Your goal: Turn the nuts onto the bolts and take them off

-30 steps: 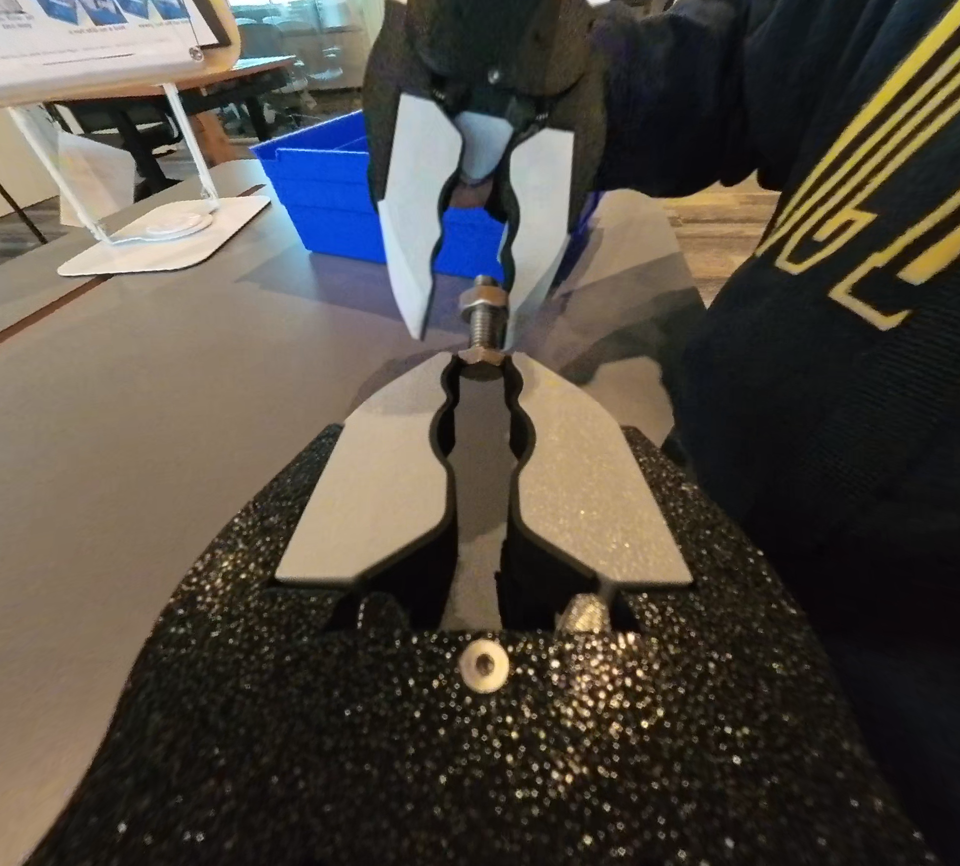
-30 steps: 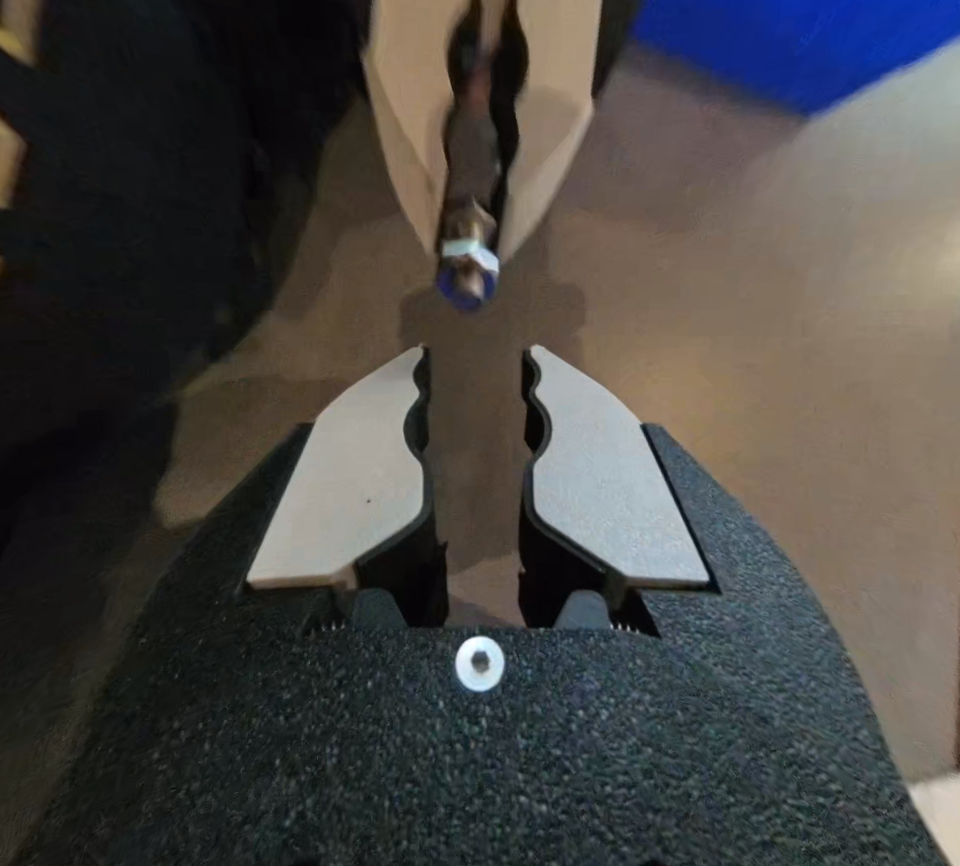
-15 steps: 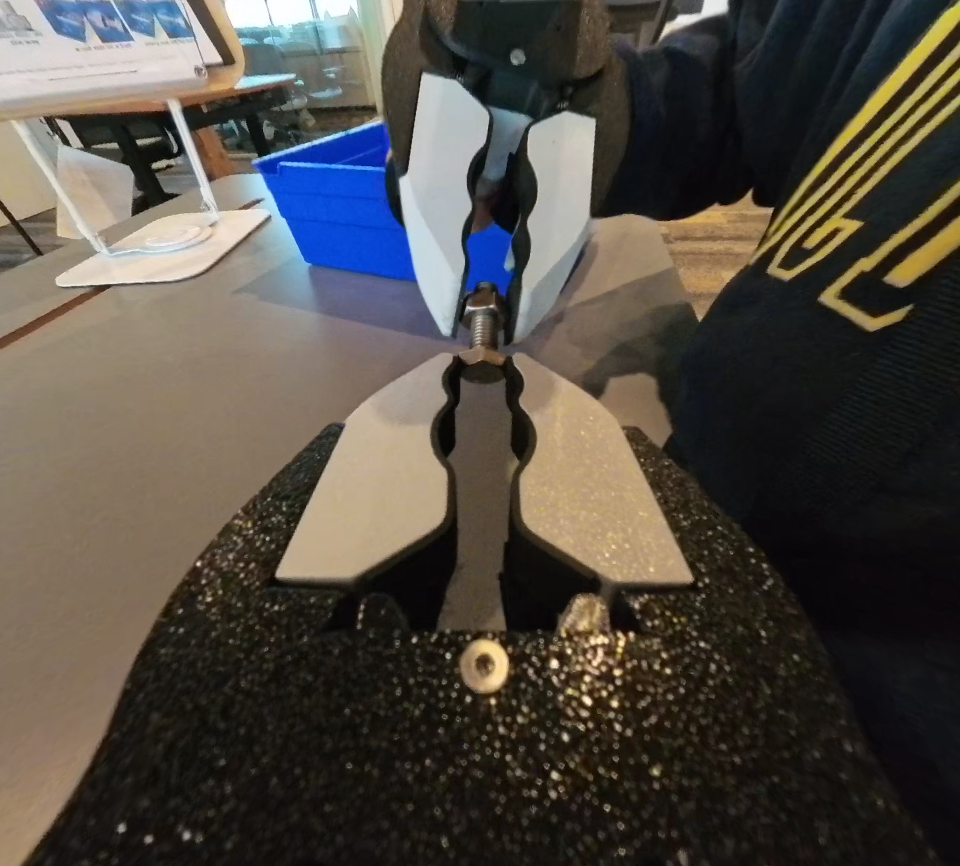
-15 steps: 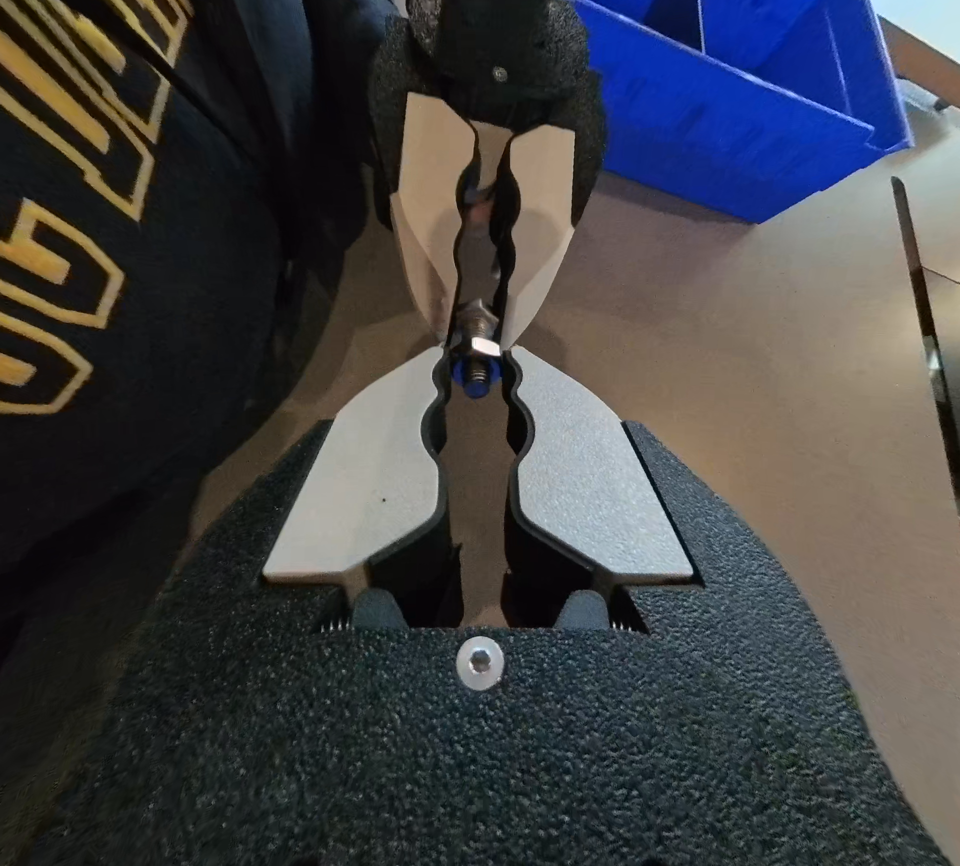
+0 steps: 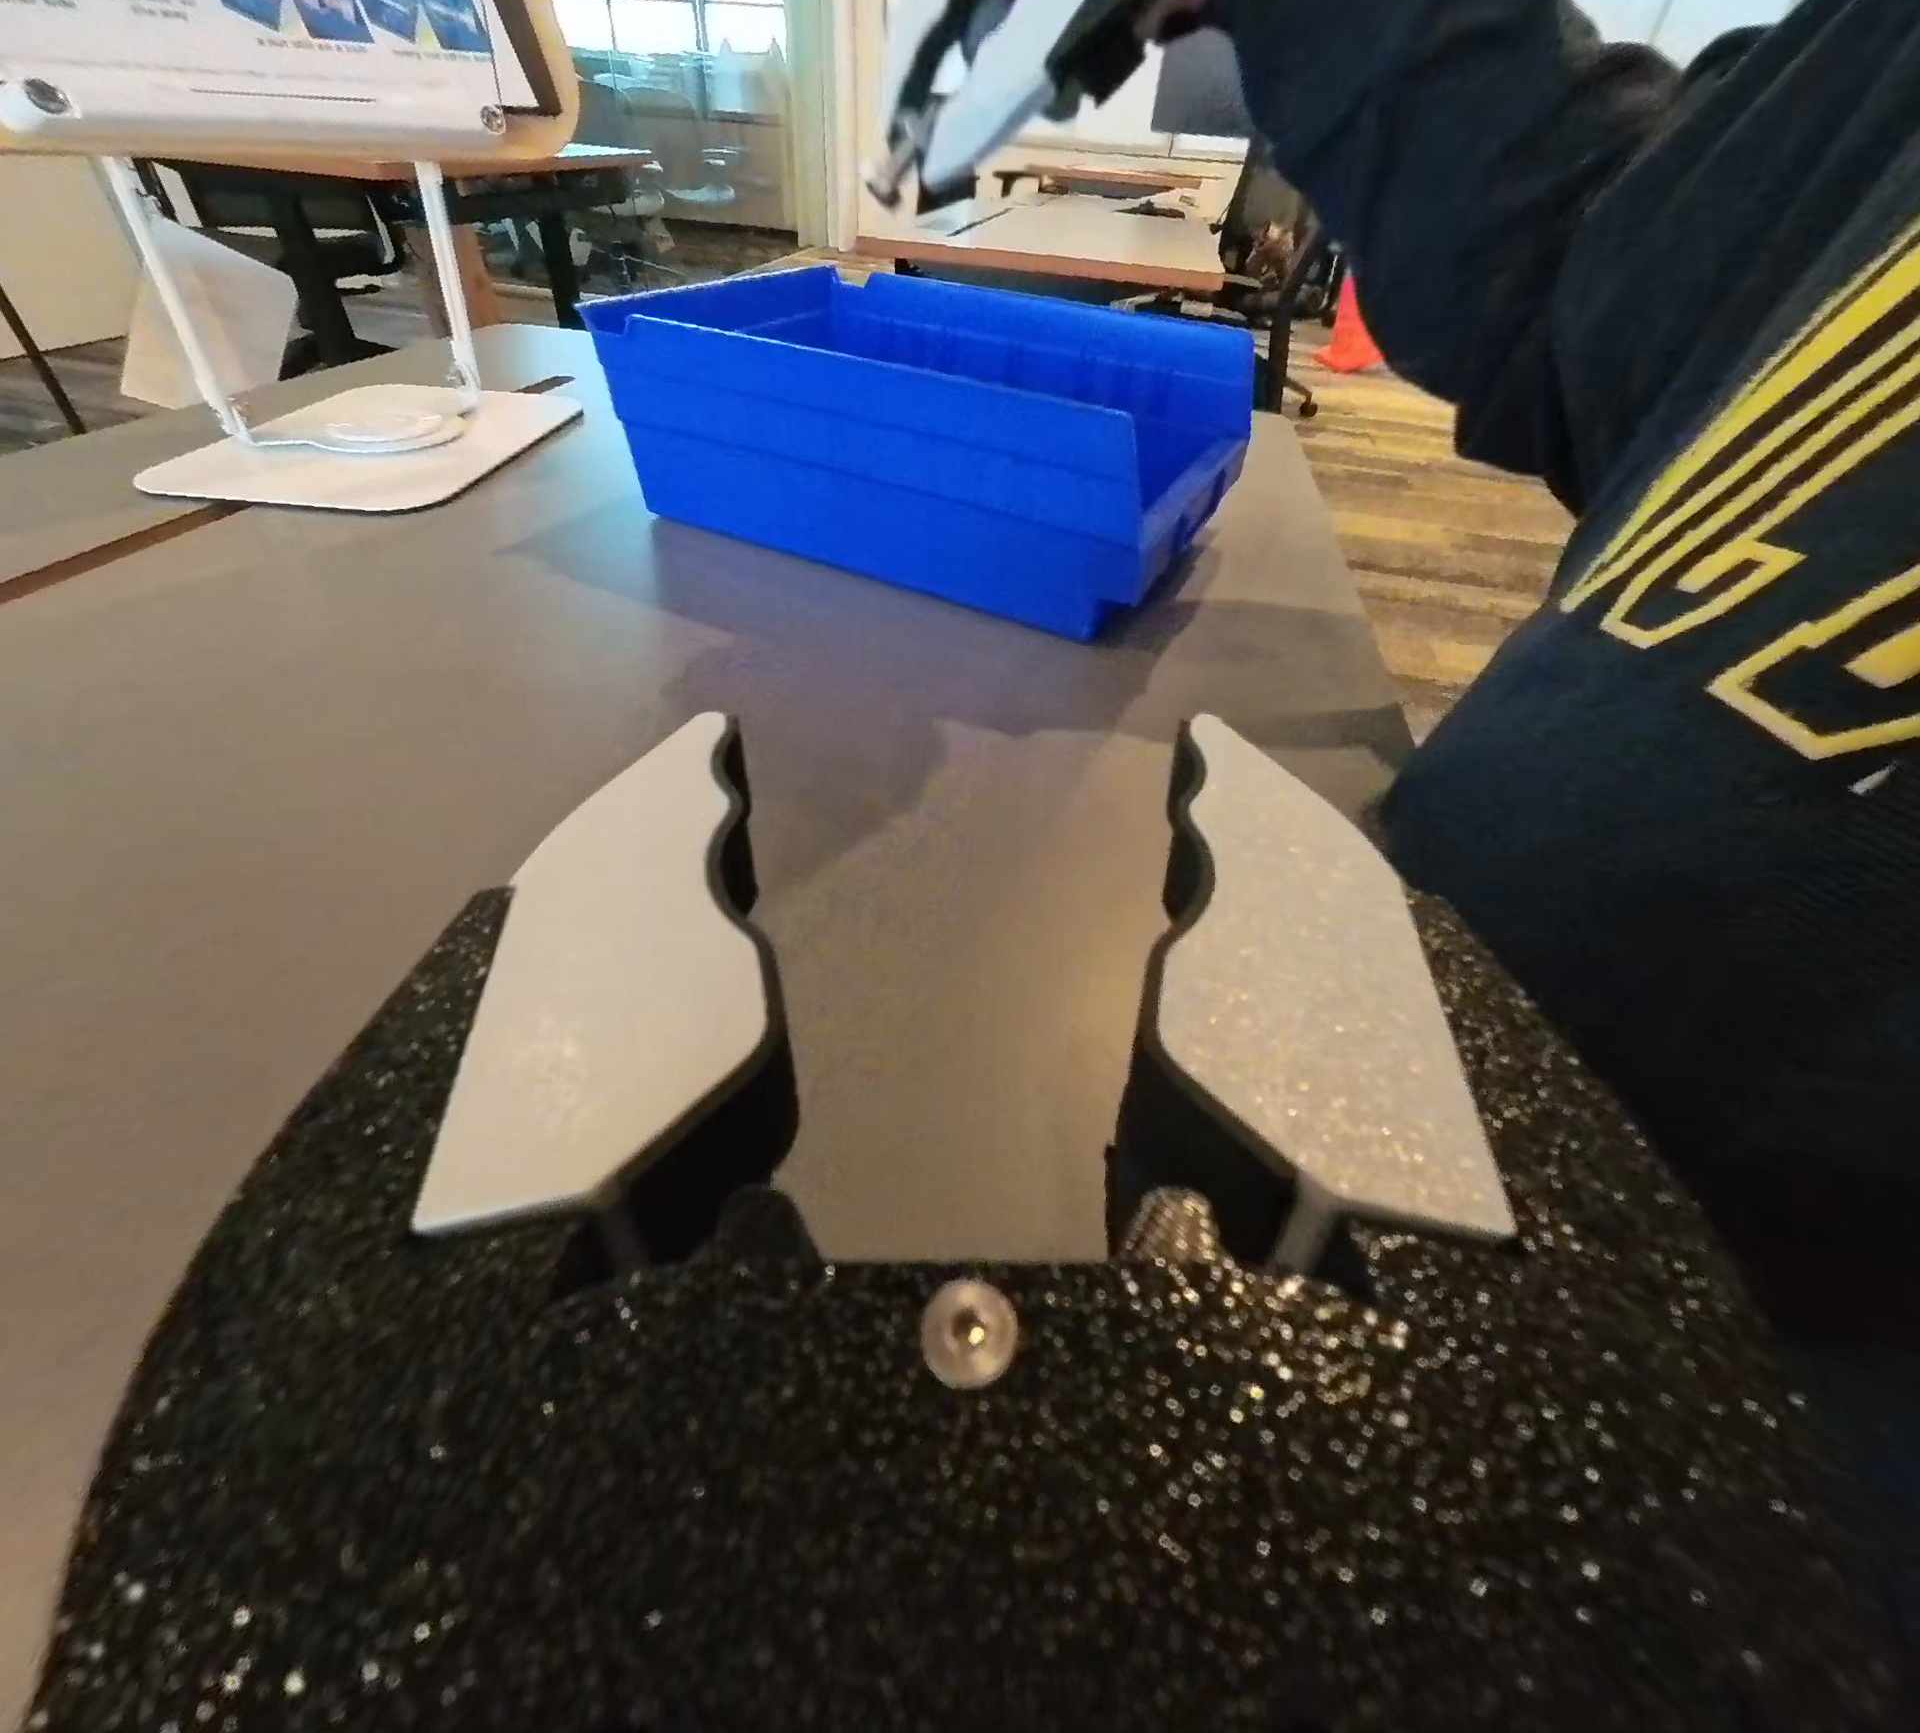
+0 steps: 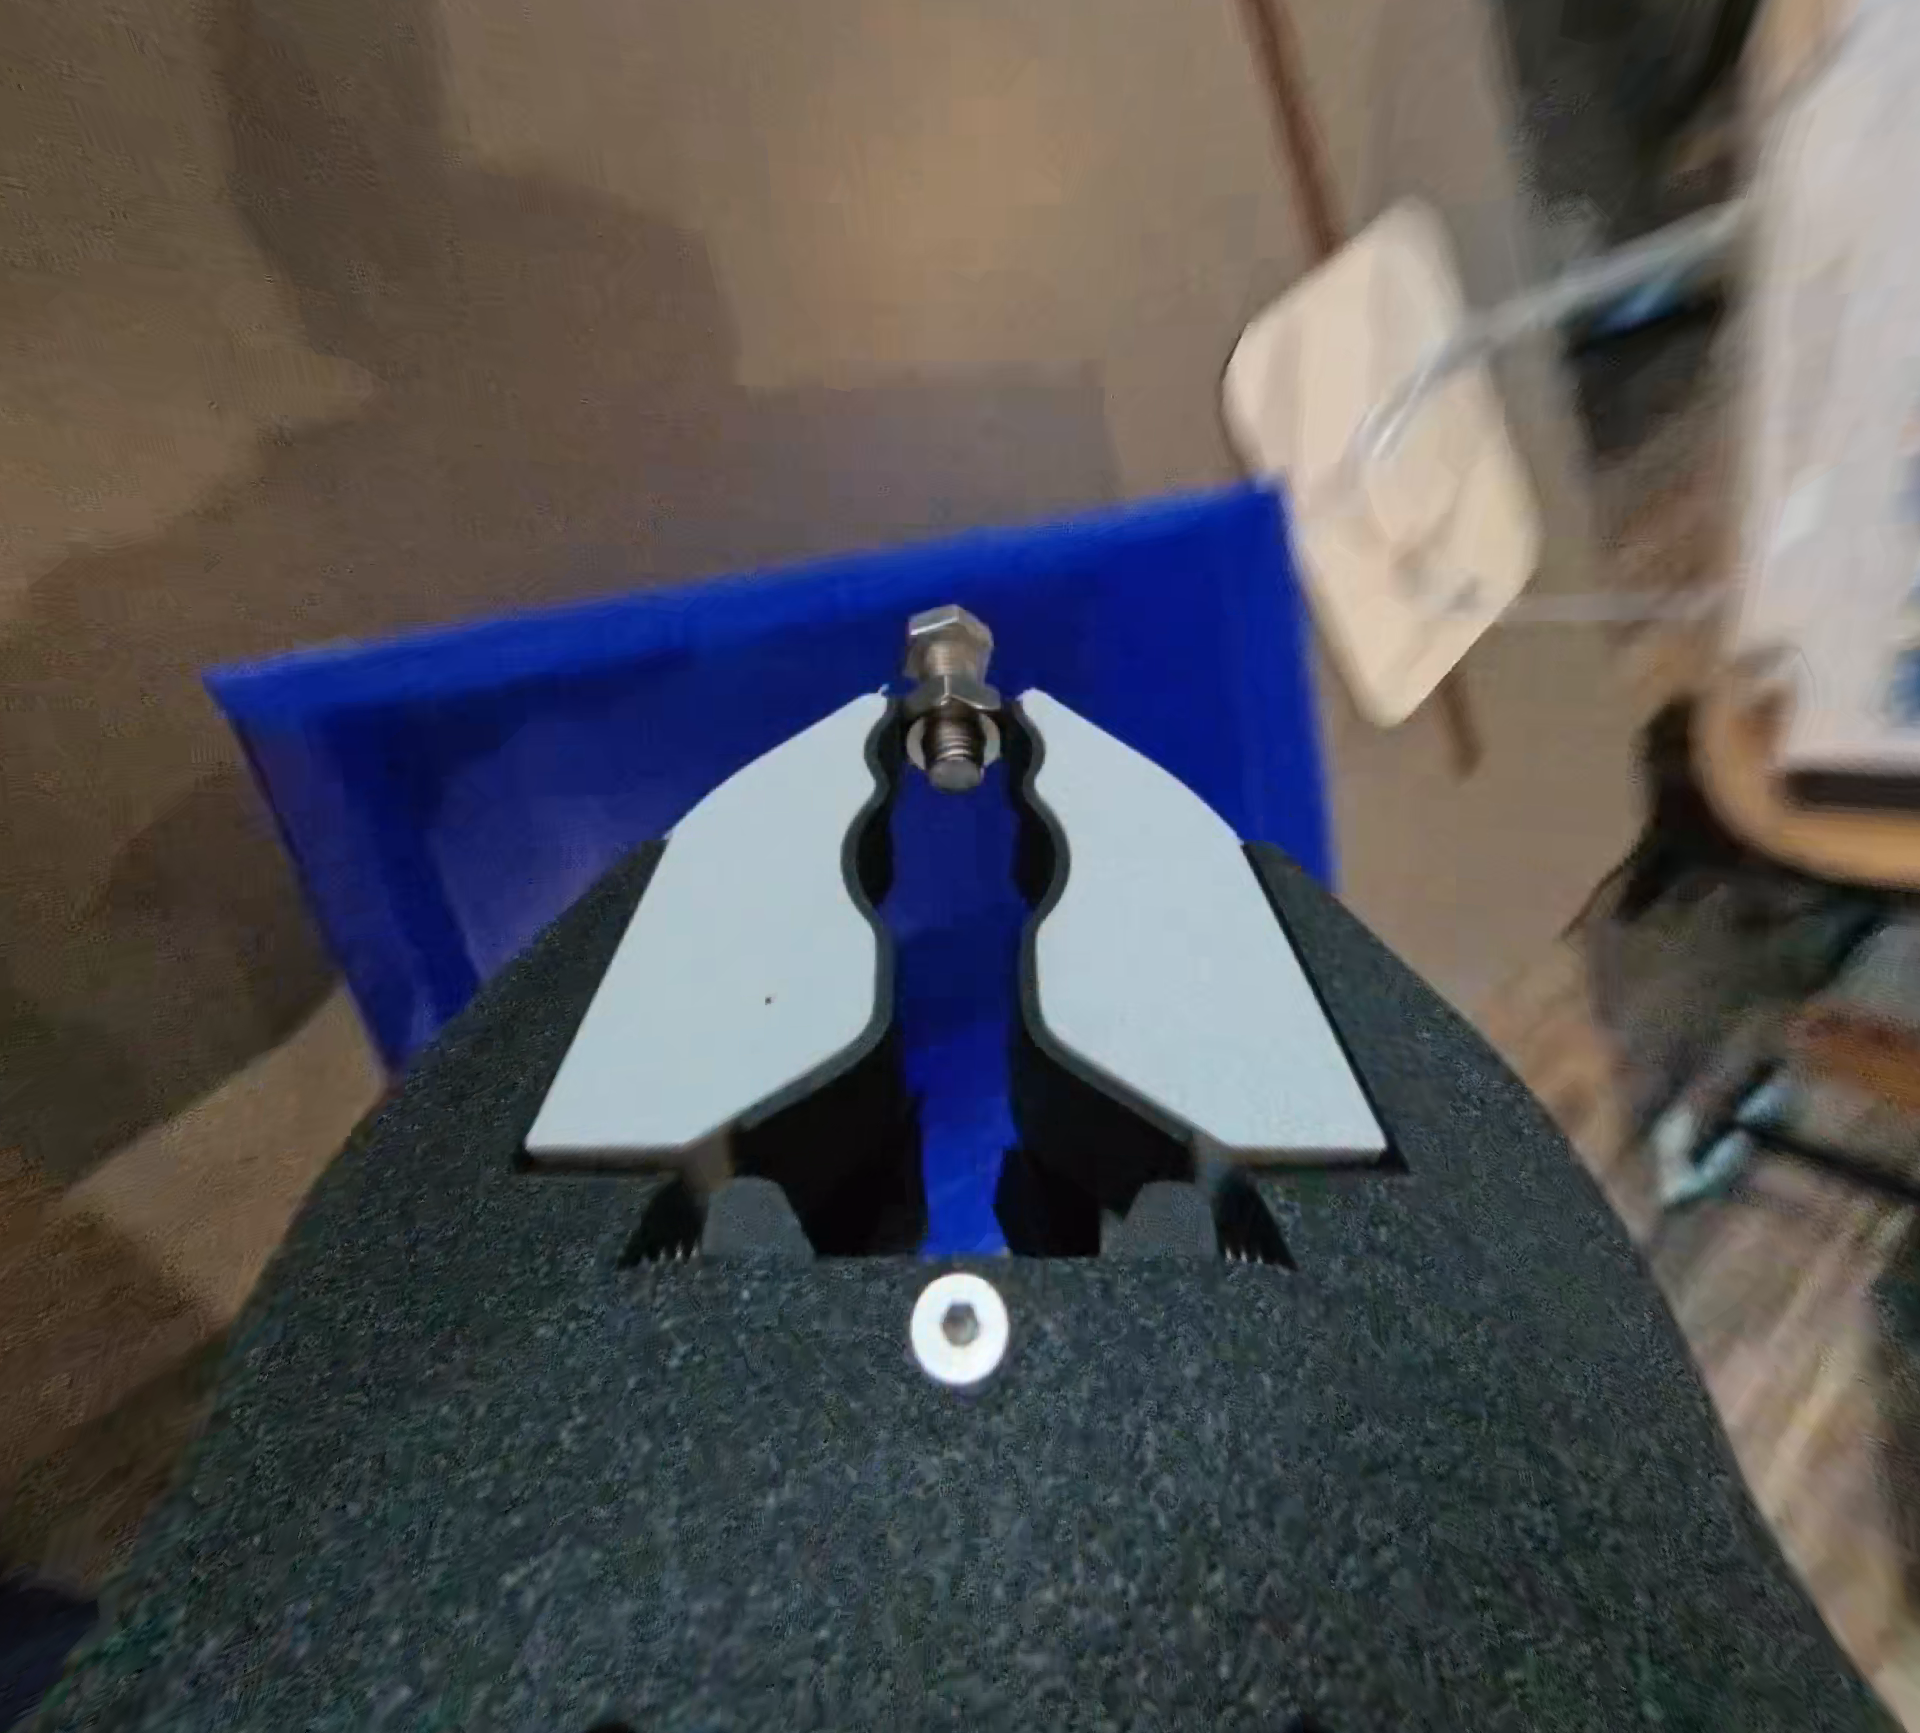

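Note:
My right gripper (image 6: 951,696) is shut on a steel bolt (image 6: 948,644) with a nut (image 6: 951,703) threaded on it; the fingertips pinch at the nut, the bolt head points away. It hovers above the blue bin (image 6: 623,748). In the left wrist view the right gripper (image 5: 914,171) shows blurred, high above the blue bin (image 5: 914,447), with the metal piece at its tips. My left gripper (image 5: 956,738) is open and empty, low over the grey table (image 5: 312,748), in front of the bin.
An instruction sign on a clear stand with a white base (image 5: 353,457) stands at the back left of the table. A person in a dark sweatshirt (image 5: 1662,540) is on the right. The table's right edge runs beside the bin. One gripper's finger ends stand about 30 centimetres off the other's.
My left gripper opened and let go of the bolt head. My right gripper lifted away with the bolt and nut and swung up over the blue bin.

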Motion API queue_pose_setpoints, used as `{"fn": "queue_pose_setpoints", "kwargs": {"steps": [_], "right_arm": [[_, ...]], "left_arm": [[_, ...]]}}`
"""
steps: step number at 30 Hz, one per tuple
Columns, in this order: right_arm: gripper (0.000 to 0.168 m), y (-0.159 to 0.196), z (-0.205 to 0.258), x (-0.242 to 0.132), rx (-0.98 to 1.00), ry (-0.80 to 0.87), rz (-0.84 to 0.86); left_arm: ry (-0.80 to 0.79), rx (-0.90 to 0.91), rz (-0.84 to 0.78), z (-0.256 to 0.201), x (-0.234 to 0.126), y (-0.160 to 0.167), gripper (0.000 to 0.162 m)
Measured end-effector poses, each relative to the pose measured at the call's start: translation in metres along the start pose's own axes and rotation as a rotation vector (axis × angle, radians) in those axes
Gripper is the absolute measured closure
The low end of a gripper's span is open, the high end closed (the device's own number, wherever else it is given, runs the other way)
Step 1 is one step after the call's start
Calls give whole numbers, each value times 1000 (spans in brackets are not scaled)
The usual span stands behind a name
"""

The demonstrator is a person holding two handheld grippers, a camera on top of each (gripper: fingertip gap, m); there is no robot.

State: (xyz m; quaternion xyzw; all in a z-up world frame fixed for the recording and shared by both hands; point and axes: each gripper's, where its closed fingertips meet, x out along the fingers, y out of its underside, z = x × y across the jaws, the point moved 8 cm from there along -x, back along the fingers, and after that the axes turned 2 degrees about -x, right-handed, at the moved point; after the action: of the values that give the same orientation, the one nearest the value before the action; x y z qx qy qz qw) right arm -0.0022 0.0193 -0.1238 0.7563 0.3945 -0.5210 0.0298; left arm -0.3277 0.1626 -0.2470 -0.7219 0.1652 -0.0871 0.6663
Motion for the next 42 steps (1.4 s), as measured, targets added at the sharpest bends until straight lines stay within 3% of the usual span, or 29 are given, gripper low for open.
{"fn": "queue_pose_setpoints", "kwargs": {"steps": [2,7,10,12,15,18,20,23,27,31,33,37,42], "right_arm": [[150,31,-3,20,113,-136,162],[149,78,34,72,336,-679,430],[149,90,45,90,406,-813,498],[148,93,44,98,408,-777,497],[125,89,40,97,392,-675,476],[132,73,22,79,352,-371,403],[144,45,13,57,328,-96,223],[142,-15,28,21,315,198,-183],[146,-83,74,8,360,400,-591],[160,-114,108,45,440,429,-811],[161,-120,114,71,497,392,-826],[162,-118,117,113,581,386,-832],[168,-114,129,129,549,368,-769]], "left_arm": [[-4,-3,0,1,0,0,86],[-8,-7,-1,2,0,0,87],[-6,-9,2,2,0,1,87],[-8,-7,5,2,0,1,87],[-10,-7,9,2,0,2,86],[-21,-6,9,3,0,2,87],[-43,6,9,3,0,1,88],[-95,19,9,6,-2,1,93],[-216,16,-4,15,-10,0,120],[-462,100,-80,22,-27,-8,162],[-544,107,-45,27,-30,-5,162],[-562,66,-2,31,-29,-1,162],[-655,32,68,40,-31,6,162]]}}
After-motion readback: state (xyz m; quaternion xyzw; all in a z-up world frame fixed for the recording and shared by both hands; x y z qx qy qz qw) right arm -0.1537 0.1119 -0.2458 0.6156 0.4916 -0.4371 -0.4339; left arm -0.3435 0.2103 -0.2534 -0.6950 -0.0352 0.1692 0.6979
